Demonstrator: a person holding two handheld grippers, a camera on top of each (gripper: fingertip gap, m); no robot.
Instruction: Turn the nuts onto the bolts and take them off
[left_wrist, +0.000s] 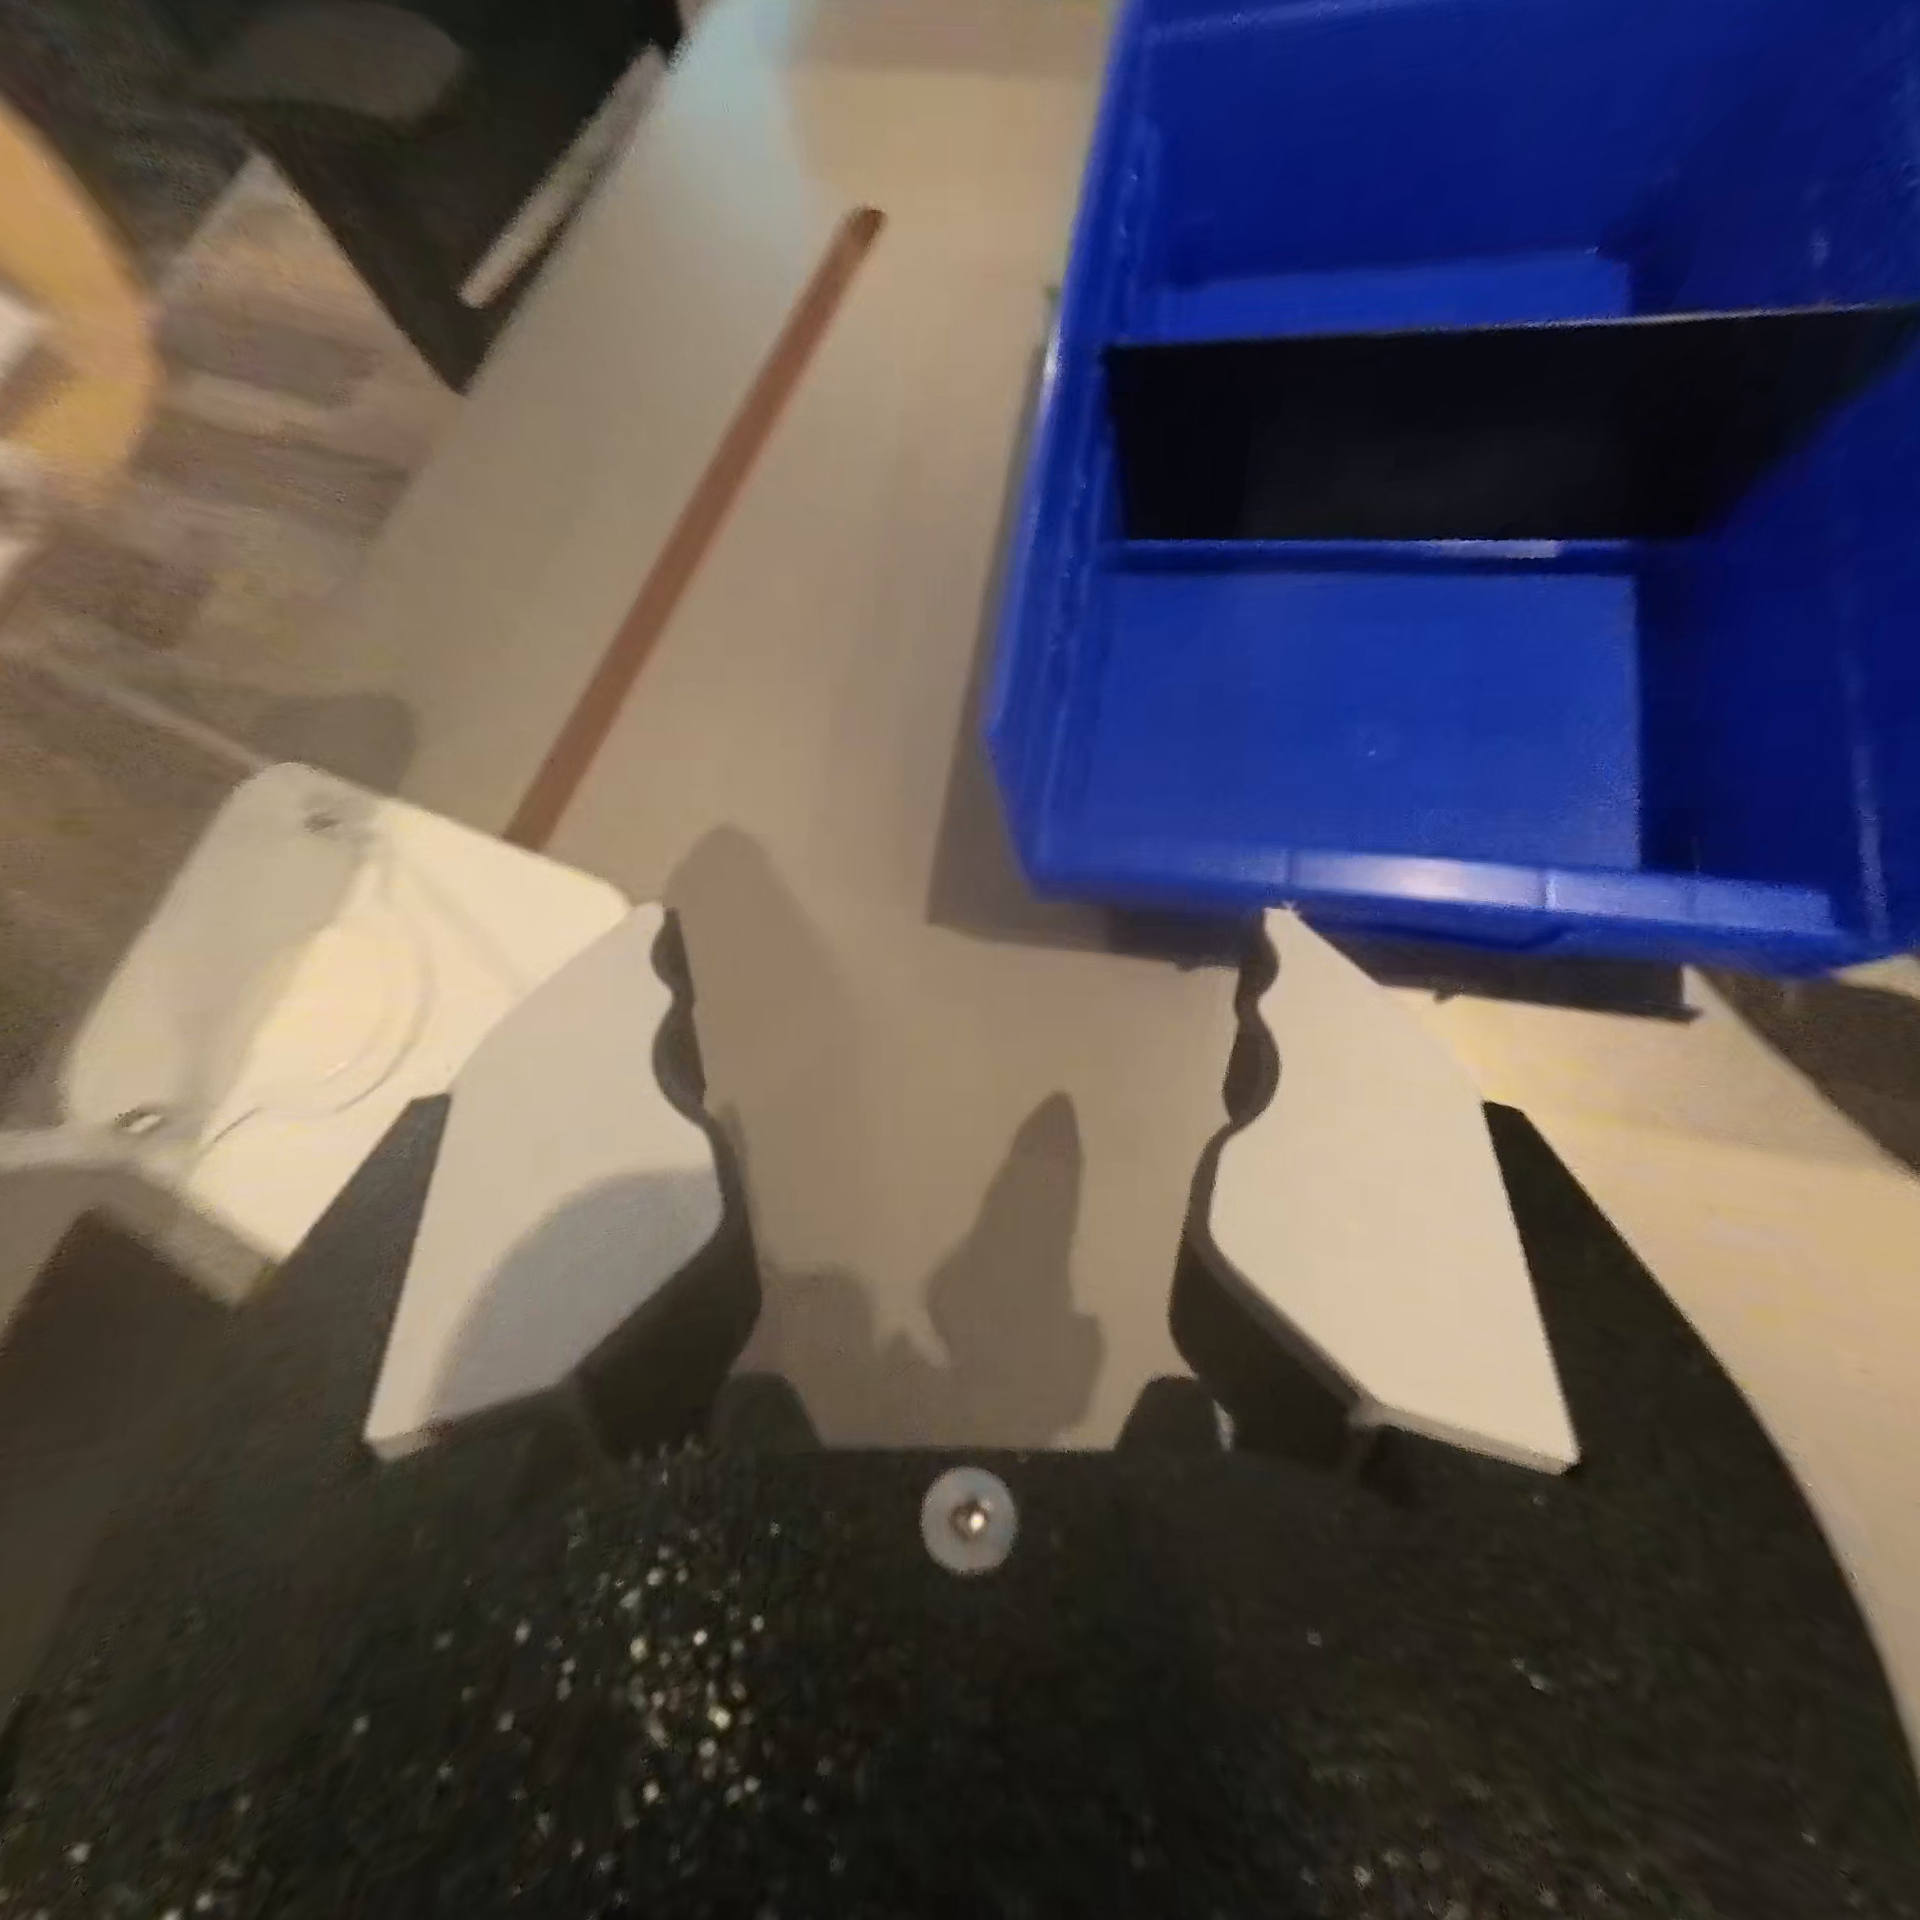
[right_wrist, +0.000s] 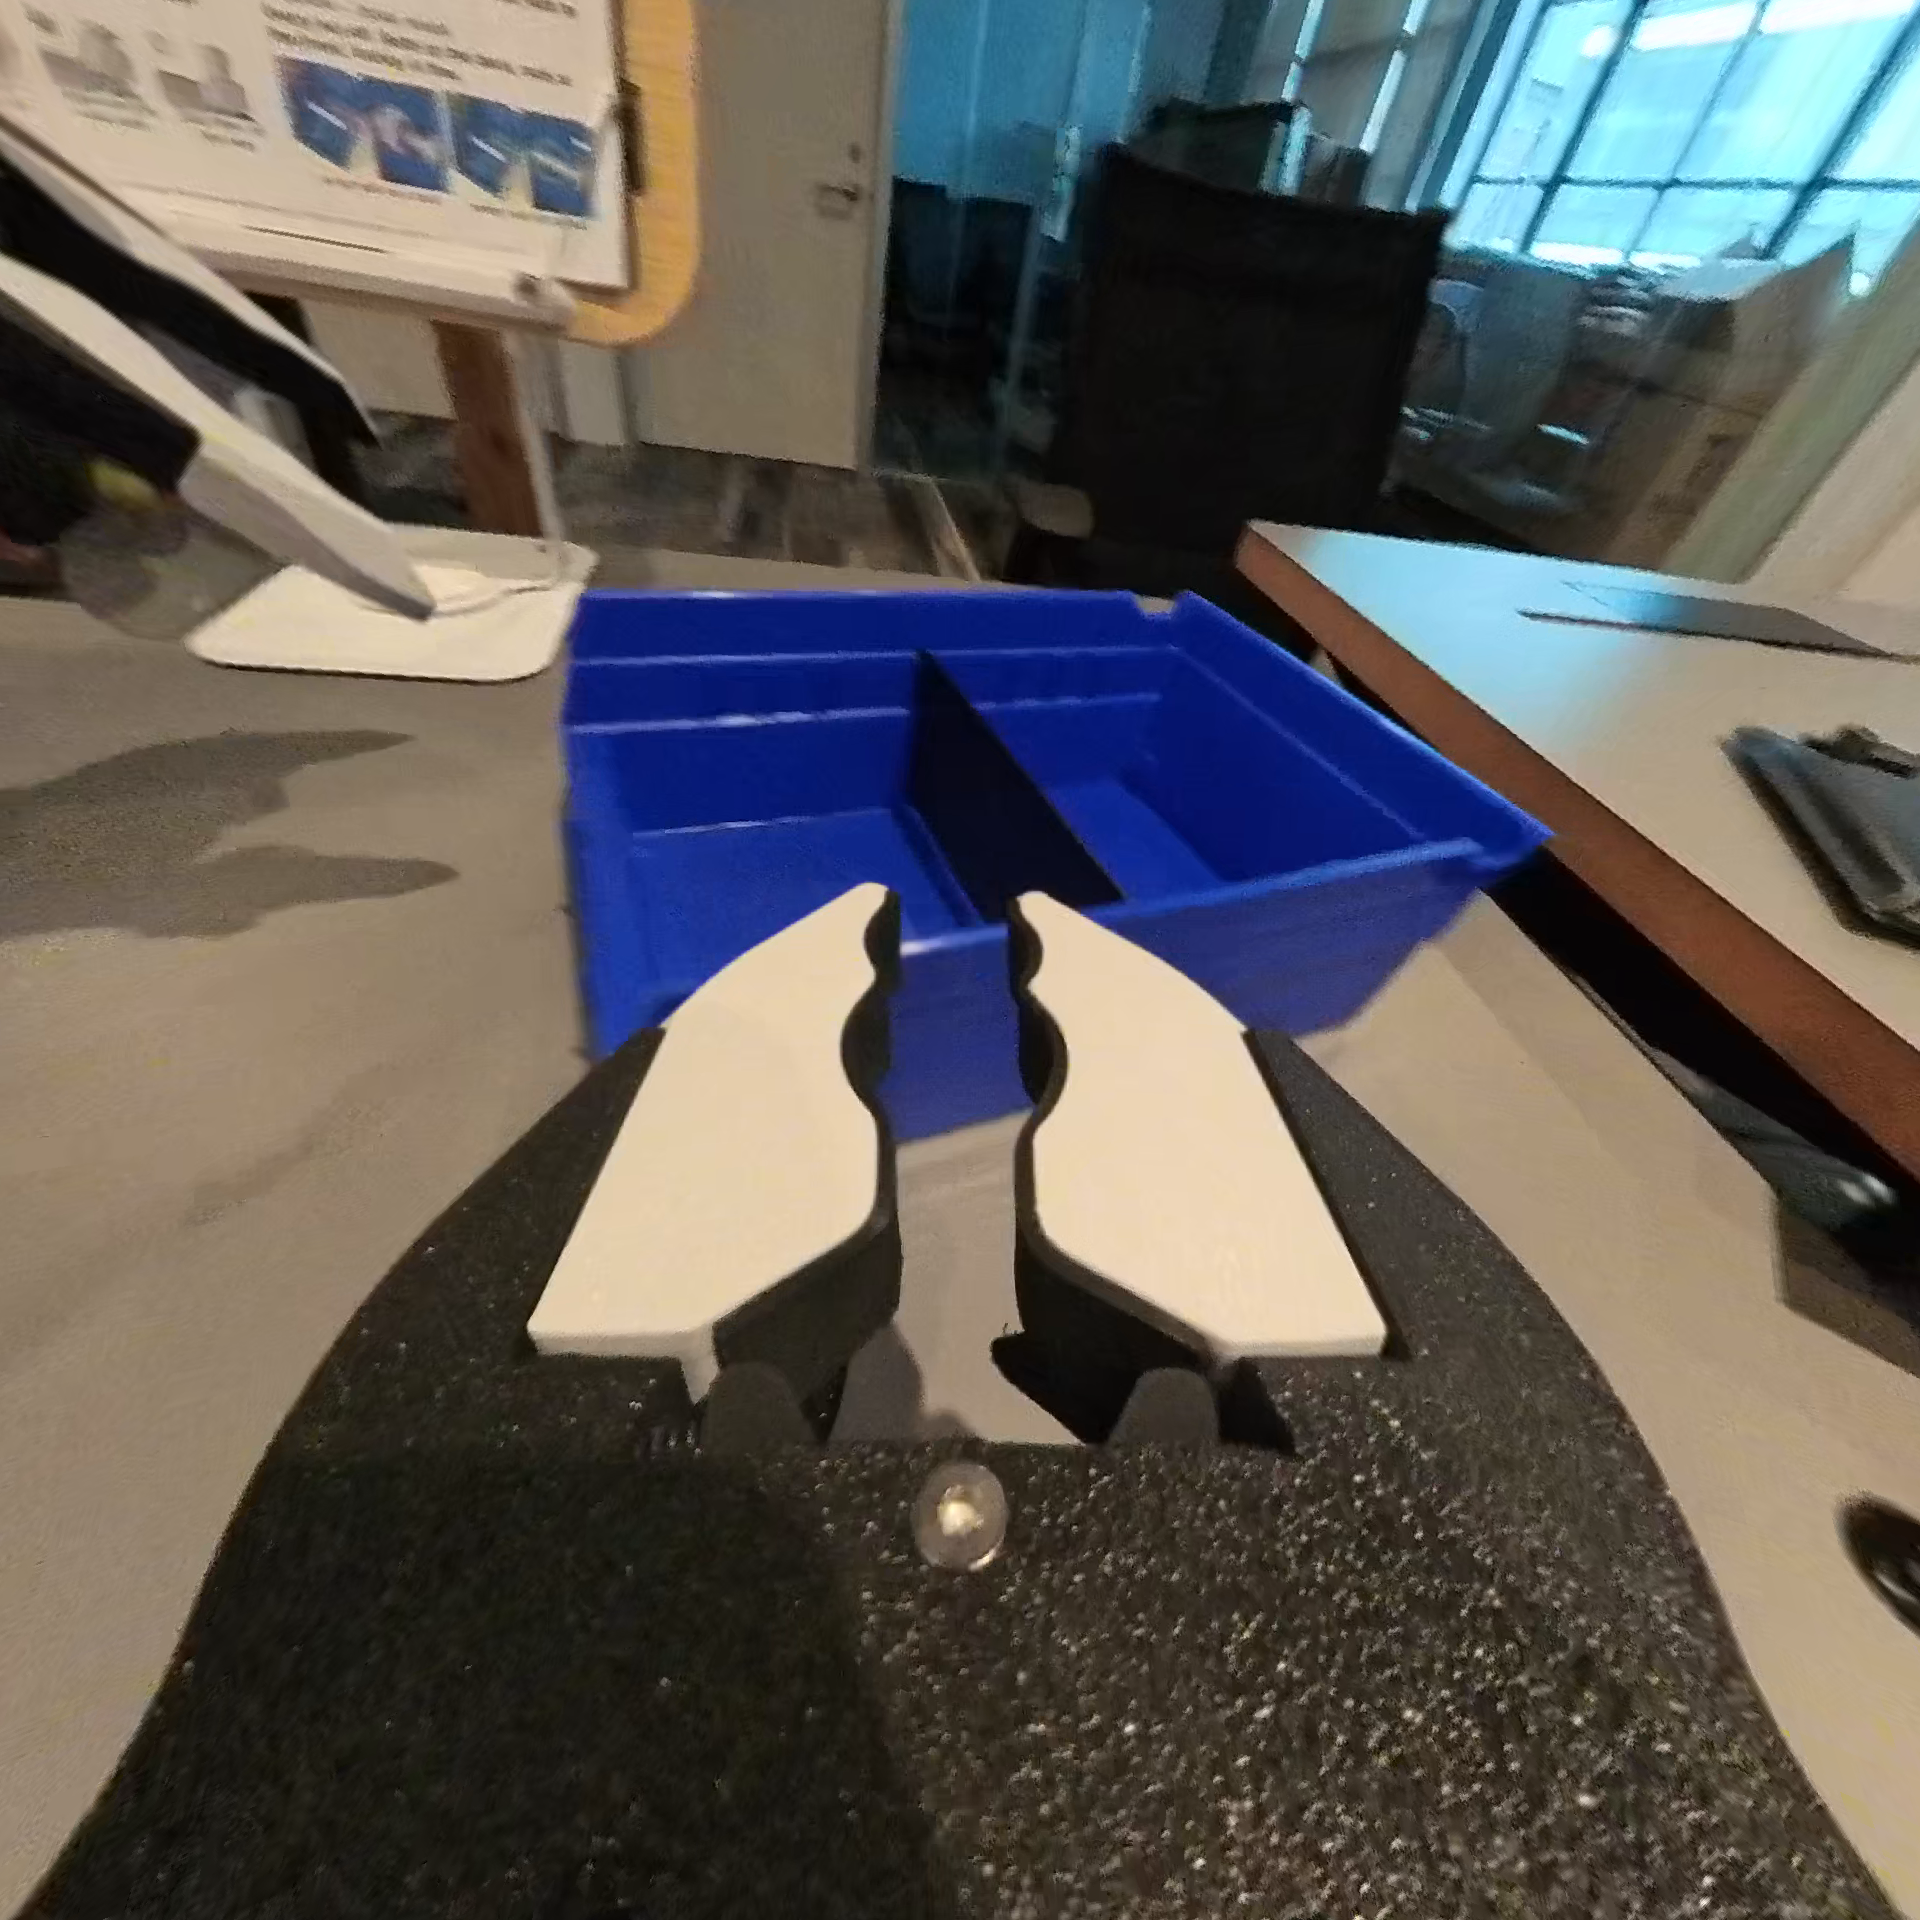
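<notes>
Left wrist view blurred, left hand-held gripper (left_wrist: 961, 935) wide apart, empty, right hand-held gripper (right_wrist: 951, 909) narrowly parted, empty, blue bin (right_wrist: 1299, 935) cropped.

A blue divided bin (right_wrist: 1039, 831) sits upright on the table; its visible compartments look empty.

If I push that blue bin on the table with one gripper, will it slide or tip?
The blue bin looks like stiff moulded plastic, with both visible compartments bare, so probably light. It sits low and wide on the smooth table, so it would likely slide rather than tip. Its black divider might shift if loose.
</notes>
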